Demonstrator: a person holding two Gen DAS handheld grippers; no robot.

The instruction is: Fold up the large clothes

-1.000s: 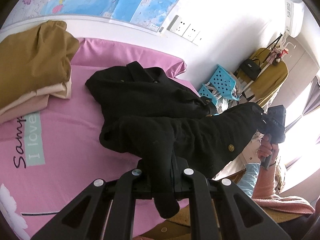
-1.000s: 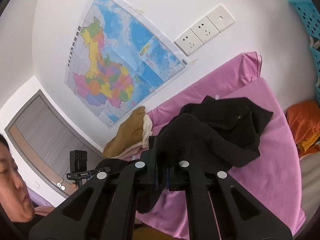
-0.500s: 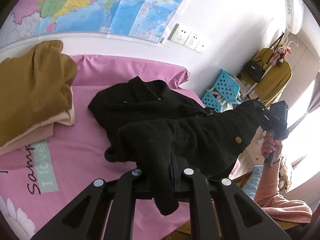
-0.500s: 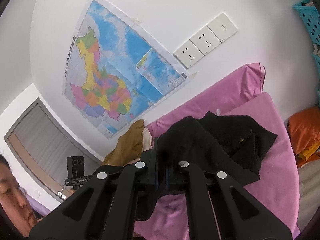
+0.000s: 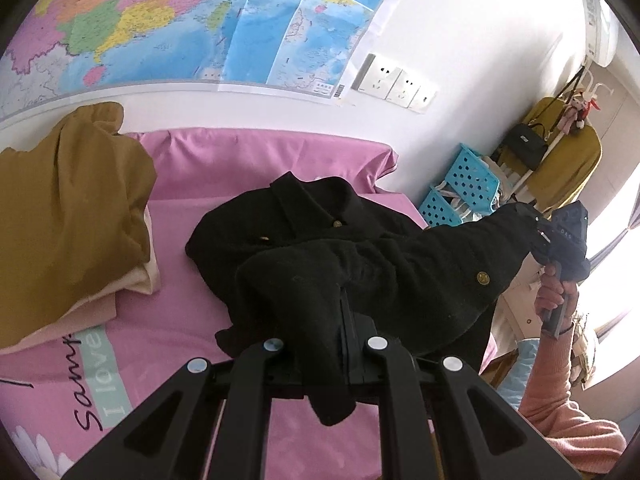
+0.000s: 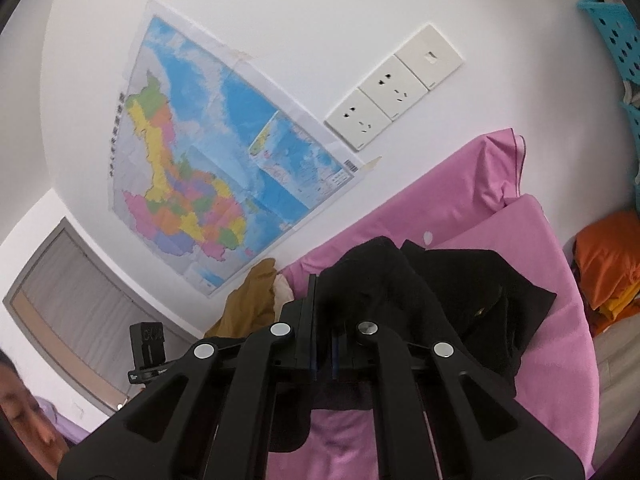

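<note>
Both grippers have drawn back and upward since a second ago, so more of the wall map shows and the black buttoned woollen coat (image 5: 360, 256) trails farther off the pink printed bedsheet (image 5: 192, 312). Nearest, the left gripper (image 5: 340, 320) is clamped on a bunched edge of the coat, cloth hanging between its jaws. The right gripper (image 6: 324, 320) is pinched tight on another edge, held by a hand (image 5: 554, 292) in a pink sleeve. Beyond, the coat's collar end lies on the sheet, beside a mustard-brown folded garment pile (image 5: 68, 216). Farther back hang the colourful paper map (image 5: 224, 20) and white wall sockets (image 6: 394, 88).
</note>
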